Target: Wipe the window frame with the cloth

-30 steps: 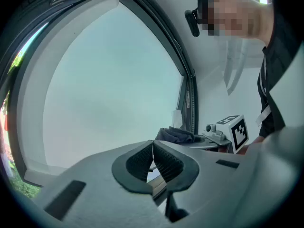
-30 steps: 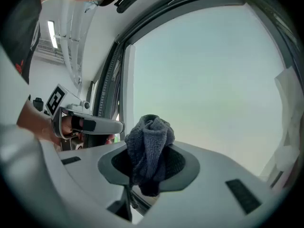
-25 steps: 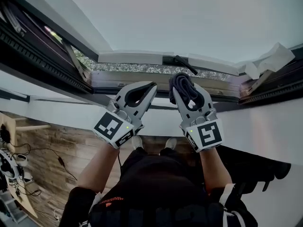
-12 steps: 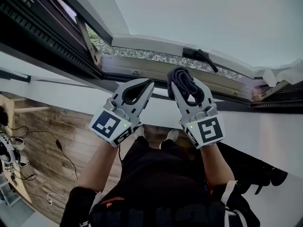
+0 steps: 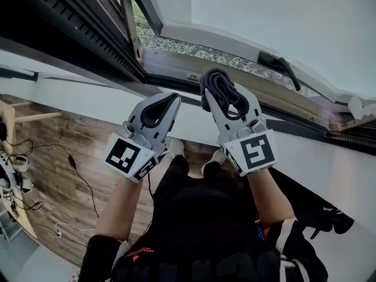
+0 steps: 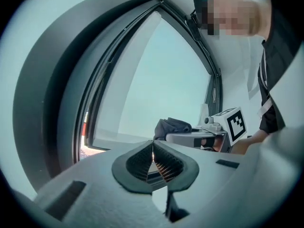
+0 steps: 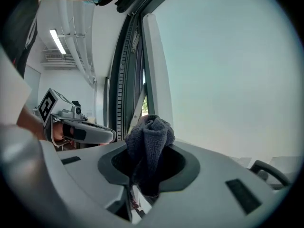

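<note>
A dark grey cloth [image 5: 221, 93] is bunched between the jaws of my right gripper [image 5: 218, 96], which is shut on it; the same cloth [image 7: 151, 137] sticks up past the jaw tips in the right gripper view. The bundle hangs just in front of the window frame's lower rail [image 5: 247, 82], and contact is not clear. My left gripper [image 5: 171, 98] is shut with nothing in it, a little left of the right one. Its closed tips [image 6: 152, 145] point toward the glass and the dark frame [image 6: 57, 99].
The opened sash has a black handle [image 5: 282, 64] on its white edge, right of the cloth. A dark ribbed frame section [image 5: 76, 28] runs across the upper left. Crumpled white paper [image 5: 355, 107] sits at the far right. A wooden floor with cables [image 5: 64, 163] lies below.
The view has swung, so the frame and sash now slant up to the left. Both grippers have shifted slightly left and stay shut, the cloth still in the right one.
</note>
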